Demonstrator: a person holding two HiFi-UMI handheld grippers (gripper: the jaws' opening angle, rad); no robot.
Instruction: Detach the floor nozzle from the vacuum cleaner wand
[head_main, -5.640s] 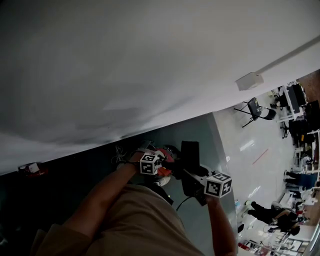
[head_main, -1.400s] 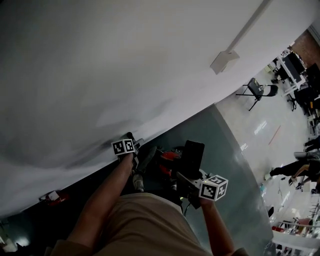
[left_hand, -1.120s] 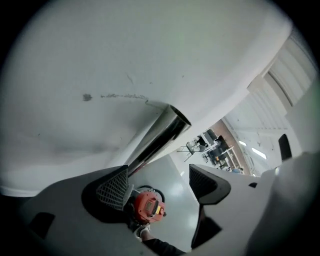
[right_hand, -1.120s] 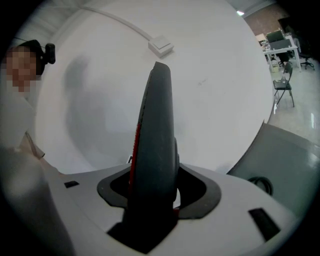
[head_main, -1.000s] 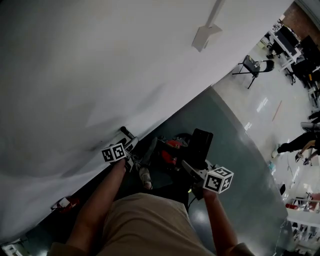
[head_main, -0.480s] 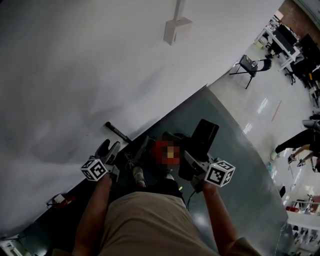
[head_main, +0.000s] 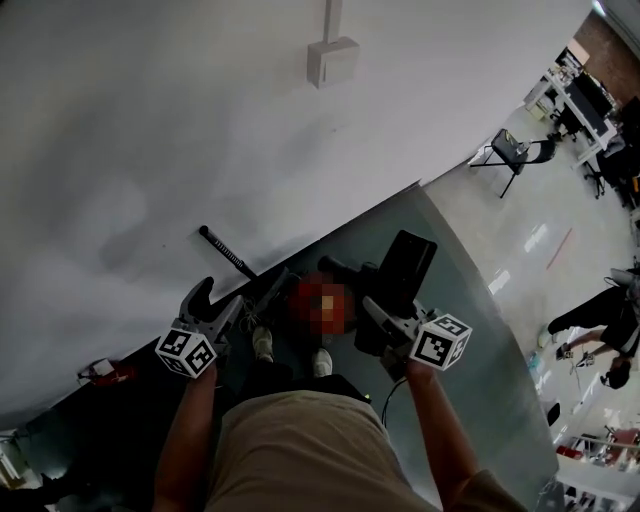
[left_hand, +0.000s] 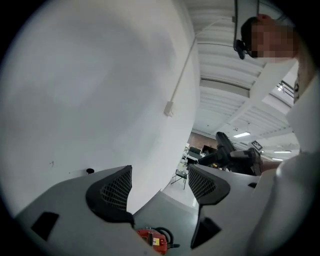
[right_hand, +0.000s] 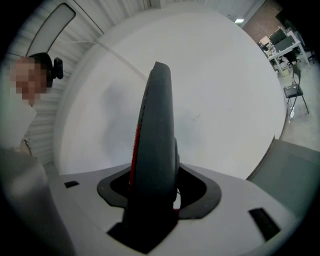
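By the white wall (head_main: 150, 120), right claw (head_main: 378, 315) clamps floor nozzle (head_main: 402, 272); left claw (left_hand: 159, 182) gapes.

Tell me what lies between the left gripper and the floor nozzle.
In the head view, the red vacuum body lies on the floor between the open, empty left gripper and the floor nozzle clamped in the right gripper.
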